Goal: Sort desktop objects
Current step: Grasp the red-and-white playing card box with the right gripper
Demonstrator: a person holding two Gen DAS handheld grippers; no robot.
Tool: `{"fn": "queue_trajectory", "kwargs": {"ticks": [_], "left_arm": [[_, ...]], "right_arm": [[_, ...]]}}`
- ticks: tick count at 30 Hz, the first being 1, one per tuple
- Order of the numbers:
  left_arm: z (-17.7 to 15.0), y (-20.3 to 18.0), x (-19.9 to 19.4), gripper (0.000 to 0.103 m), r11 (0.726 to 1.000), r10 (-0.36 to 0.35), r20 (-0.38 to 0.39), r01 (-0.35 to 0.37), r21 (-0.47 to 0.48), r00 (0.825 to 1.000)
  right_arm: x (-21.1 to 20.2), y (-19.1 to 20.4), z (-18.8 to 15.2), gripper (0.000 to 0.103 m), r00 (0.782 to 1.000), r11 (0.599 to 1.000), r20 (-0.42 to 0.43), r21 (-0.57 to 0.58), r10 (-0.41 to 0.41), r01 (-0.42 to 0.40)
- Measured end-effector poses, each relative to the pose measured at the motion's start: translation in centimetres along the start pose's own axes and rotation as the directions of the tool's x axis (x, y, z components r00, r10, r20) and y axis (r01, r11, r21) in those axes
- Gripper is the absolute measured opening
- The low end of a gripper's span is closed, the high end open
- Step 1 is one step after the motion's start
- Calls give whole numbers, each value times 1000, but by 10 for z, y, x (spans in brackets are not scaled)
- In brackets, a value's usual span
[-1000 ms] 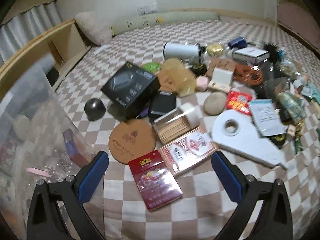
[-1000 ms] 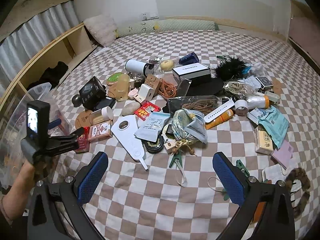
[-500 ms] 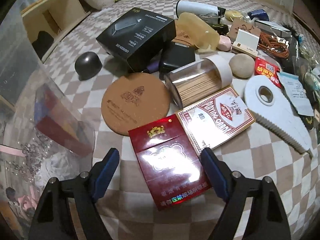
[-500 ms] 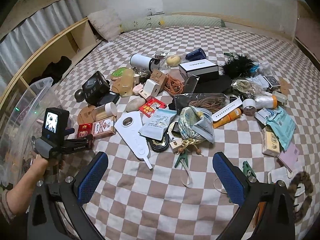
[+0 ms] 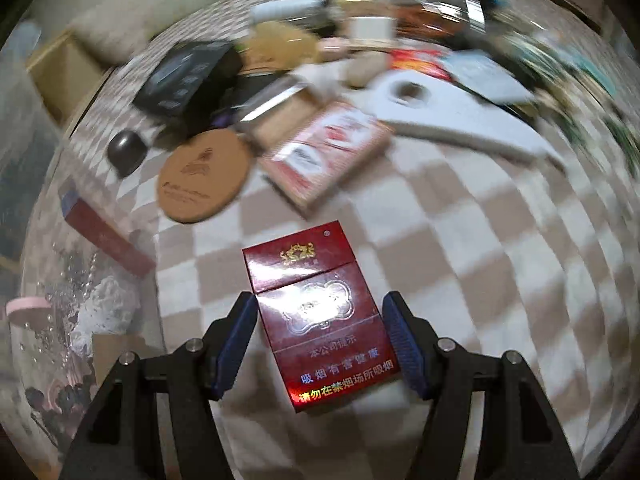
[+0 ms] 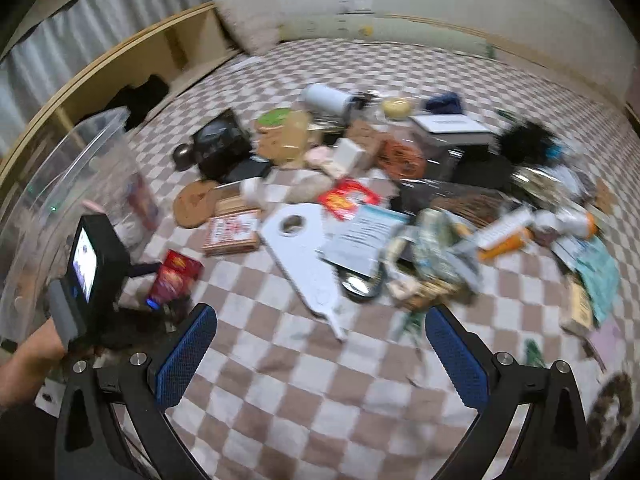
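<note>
Left gripper (image 5: 318, 344) was closing around the red cigarette pack (image 5: 318, 320) on the checked blanket (image 5: 460, 248), pads not quite touching. Right gripper (image 6: 320, 356) hung open, empty. Most clutter (image 6: 400, 200) remained unsorted; clear bin (image 5: 48, 280) held little.

Dim warm indoor light; heavy motion blur esp. far clutter; fisheye bend + dark vignette at edges.

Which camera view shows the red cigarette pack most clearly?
The left wrist view: the red cigarette pack fills the centre, sharp, its printed face readable, lying between the closing jaws of the left gripper, with slight gaps visible on both sides. The right wrist view shows the pack small and blurred, partly hidden behind that gripper.
</note>
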State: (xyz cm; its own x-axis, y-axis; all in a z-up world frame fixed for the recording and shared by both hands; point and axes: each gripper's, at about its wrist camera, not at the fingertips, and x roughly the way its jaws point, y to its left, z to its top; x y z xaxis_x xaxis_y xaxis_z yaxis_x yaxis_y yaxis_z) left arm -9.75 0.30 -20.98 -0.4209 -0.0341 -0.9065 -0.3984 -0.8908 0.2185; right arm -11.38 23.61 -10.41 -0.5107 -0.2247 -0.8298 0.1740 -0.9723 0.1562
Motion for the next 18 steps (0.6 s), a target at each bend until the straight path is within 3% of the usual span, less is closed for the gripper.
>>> {"fn": "queue_trajectory", "kwargs": {"ticks": [5,6,7,12,15,18], "left_arm": [[-23,-18,-17,65,996,-53,36,50,78,998],[-26,-18,-19,65,995,-58,46,54,79,997],[-28,-18,-21,65,995,-62,57,58,79,996],[-33,-15,-25,67,997,-47,87,41,69,995],[-34,-9,-25,81,996,-77,99,73,49,992],[-34,-4,-22,83,993,-117,103,115,30,988]], "right_arm": [[52,38,25,103,996,991,-51,-110,75,-81],[63,47,31,98,994,988,-65,-124,89,-96],[74,55,37,84,992,984,-78,-139,102,-112],[135,90,62,50,979,971,-170,-192,111,-143],[165,95,71,48,970,976,-214,-162,112,-149],[196,89,82,44,956,985,-256,-65,141,-163]]}}
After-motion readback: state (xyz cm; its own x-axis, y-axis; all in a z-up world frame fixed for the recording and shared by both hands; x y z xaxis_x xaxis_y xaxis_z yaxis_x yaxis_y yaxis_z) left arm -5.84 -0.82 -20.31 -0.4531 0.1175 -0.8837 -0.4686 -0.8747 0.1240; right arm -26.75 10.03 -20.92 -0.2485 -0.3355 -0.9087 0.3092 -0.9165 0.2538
